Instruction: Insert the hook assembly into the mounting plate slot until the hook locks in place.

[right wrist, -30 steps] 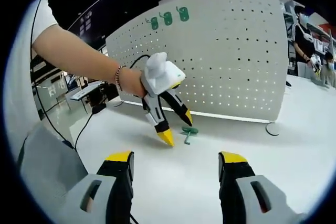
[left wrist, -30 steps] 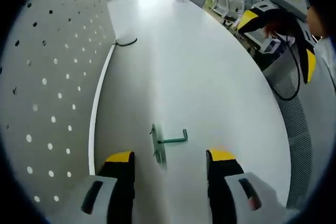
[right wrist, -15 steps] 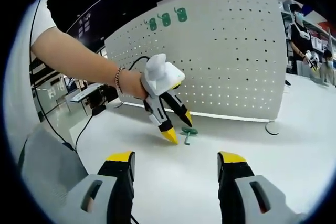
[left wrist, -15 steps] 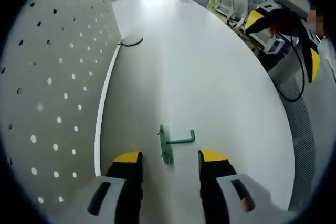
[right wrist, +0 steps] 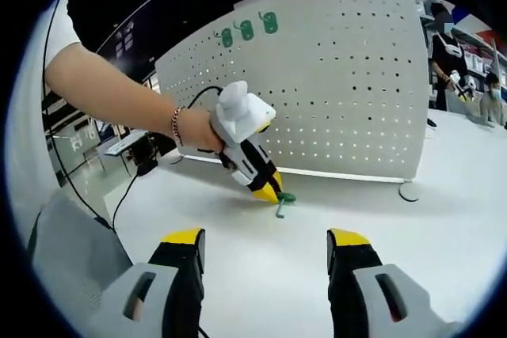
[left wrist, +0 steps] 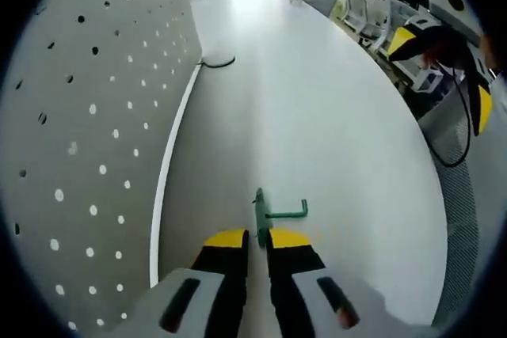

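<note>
White perforated panel (left wrist: 79,156) stands upright along the left of the tabletop (left wrist: 317,116) in the left gripper view; judged to be the mounting plate, its holes serving as slots. A dark cable loop (left wrist: 216,61) lies at its far foot.

Green hook assembly (left wrist: 269,213) lies flat on the tabletop, near the panel's base but apart from it, back plate toward the panel and arm pointing right. Left gripper (left wrist: 255,237): yellow-tipped fingers (left wrist: 226,239) drawn nearly together, pinching the near end of the hook's back plate. Grip on the plate end probably leaves the pegs free for insertion. Hook not yet lifted.

Right gripper view: left gripper (right wrist: 273,193) seen from across the tabletop, tips down on the hook (right wrist: 283,199), a person's hand (right wrist: 198,128) holding it. Right gripper (right wrist: 260,243) hovers over bare tabletop near the viewer, fingers (right wrist: 184,239) spread wide, holding nothing; likely on standby, keeping the work in sight.

Three green pieces (right wrist: 247,29) hang high on the panel, presumably hooks already mounted. No legible writing or brand on anything.
</note>
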A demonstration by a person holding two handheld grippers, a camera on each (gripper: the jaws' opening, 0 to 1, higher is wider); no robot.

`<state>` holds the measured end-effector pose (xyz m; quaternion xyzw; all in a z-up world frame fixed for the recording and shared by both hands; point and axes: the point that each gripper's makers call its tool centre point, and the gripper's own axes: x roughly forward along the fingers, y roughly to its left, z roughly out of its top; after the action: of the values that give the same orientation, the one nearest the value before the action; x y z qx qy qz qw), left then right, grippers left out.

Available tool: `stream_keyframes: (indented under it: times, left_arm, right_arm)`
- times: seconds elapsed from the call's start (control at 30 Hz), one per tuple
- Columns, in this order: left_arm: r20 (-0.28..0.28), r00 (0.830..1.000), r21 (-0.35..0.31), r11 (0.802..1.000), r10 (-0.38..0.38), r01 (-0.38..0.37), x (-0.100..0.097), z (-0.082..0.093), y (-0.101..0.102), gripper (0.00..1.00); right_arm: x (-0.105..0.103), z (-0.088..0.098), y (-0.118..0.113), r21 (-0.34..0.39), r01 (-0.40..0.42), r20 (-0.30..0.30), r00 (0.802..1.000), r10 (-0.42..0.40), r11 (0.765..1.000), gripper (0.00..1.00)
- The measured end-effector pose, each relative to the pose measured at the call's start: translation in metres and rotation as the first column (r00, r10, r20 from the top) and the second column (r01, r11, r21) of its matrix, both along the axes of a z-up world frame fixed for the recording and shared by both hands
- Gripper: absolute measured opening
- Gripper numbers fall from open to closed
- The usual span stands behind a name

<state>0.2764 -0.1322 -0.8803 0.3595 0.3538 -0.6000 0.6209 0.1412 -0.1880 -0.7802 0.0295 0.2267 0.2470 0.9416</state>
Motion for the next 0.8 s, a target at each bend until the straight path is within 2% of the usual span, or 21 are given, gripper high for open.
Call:
stream_keyframes:
  times: [0.37, 0.43, 0.8]
  left_arm:
    - [0.026, 1.0, -0.002, 1.0, -0.015, 0.015, 0.0005, -0.0006, 0.0004, 0.04]
    - [0.02, 1.0, -0.004, 1.0, 0.0, 0.0, 0.0016, -0.0005, 0.0006, 0.04]
    - [0.028, 0.999, 0.002, 1.0, -0.016, 0.016, 0.0012, -0.0008, 0.0004, 0.03]
  right_arm:
    - [0.0001, 0.0008, -0.0007, 0.002, 0.003, 0.002, 1.0, -0.003, 1.0, 0.59]
    - [-0.0001, 0.0007, -0.0007, 0.001, 0.004, 0.0, 1.0, -0.004, 1.0, 0.59]
    - [0.0001, 0.0006, -0.0008, 0.001, 0.002, 0.003, 1.0, -0.002, 1.0, 0.59]
